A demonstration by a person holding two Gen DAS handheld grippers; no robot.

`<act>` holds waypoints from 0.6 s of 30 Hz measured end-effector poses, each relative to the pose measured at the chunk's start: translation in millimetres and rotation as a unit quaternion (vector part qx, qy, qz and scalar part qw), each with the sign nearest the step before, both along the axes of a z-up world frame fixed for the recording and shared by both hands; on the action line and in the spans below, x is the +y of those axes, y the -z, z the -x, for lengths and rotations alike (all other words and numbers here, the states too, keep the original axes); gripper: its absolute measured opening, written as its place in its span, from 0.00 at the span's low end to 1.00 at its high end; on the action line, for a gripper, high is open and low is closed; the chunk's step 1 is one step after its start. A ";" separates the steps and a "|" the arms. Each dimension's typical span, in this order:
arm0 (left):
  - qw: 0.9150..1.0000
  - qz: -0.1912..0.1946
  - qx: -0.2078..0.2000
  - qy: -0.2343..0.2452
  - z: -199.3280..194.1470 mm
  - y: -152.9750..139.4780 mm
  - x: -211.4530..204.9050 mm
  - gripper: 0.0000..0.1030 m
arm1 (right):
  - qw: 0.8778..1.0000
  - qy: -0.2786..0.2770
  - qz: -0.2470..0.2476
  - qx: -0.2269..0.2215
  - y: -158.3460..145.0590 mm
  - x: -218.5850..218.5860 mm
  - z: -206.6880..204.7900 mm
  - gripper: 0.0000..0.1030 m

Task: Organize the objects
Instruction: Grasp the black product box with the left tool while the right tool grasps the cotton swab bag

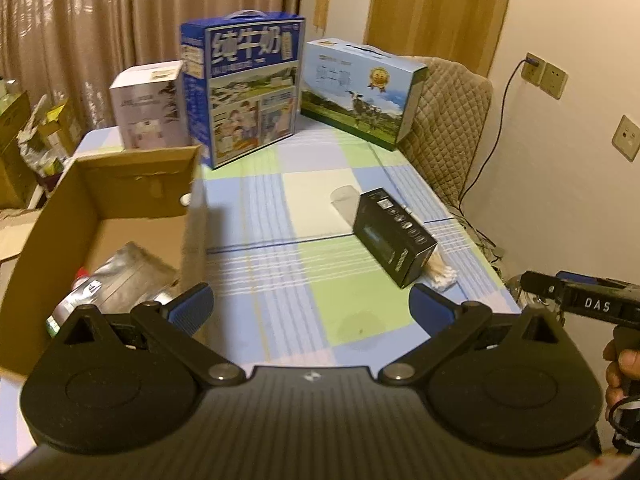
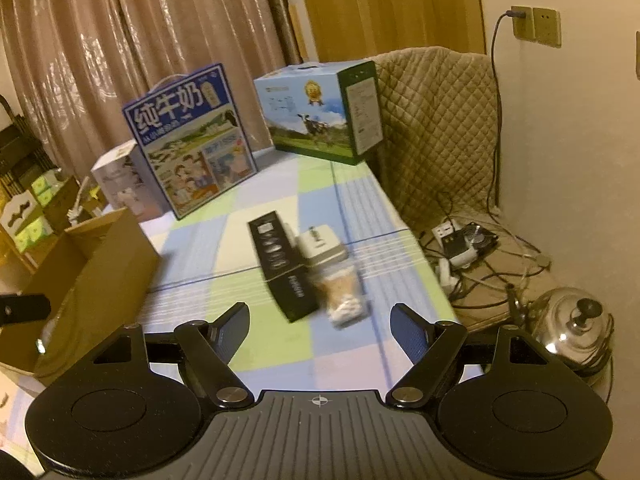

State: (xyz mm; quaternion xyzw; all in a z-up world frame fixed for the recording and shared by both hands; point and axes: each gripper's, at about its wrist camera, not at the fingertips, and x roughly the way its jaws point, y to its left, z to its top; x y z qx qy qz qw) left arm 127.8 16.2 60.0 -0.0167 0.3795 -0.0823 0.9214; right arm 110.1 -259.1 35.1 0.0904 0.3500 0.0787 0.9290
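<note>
Both tools are hovering over the checked tabletop (image 2: 280,184), each spread wide and gripping nothing: the left tool (image 1: 310,308) is hanging just beside the open cardboard box (image 1: 132,184), the right tool (image 2: 320,326) is pointing at the items waiting to be sorted. A black carton (image 2: 280,264) is lying flat mid-table, touching a small white box (image 2: 322,246) and a clear bag of cotton swabs (image 2: 342,294) on its right side.

The three items are sitting packed together, so a grab at the black carton is likely to be nudging the white box or dragging the limp bag toward the tabletop's right edge, below which a metal kettle (image 2: 572,320) and a tangle of cables are lying. The cardboard box's raised flap is also standing in the way of anything carried across low.

Motion is blurring the right view, leaving the carton's lettering unreadable. From the left view the white box is largely hiding behind the carton. Inside the cardboard box, a silvery packet (image 1: 120,280) is showing only partly, the left tool cutting off its lower end.
</note>
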 end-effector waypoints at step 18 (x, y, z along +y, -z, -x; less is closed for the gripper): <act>0.997 0.027 0.049 0.049 -111.7 64.8 -92.2 0.86 | 0.997 -0.050 0.036 0.039 63.4 -25.8 -82.8 0.57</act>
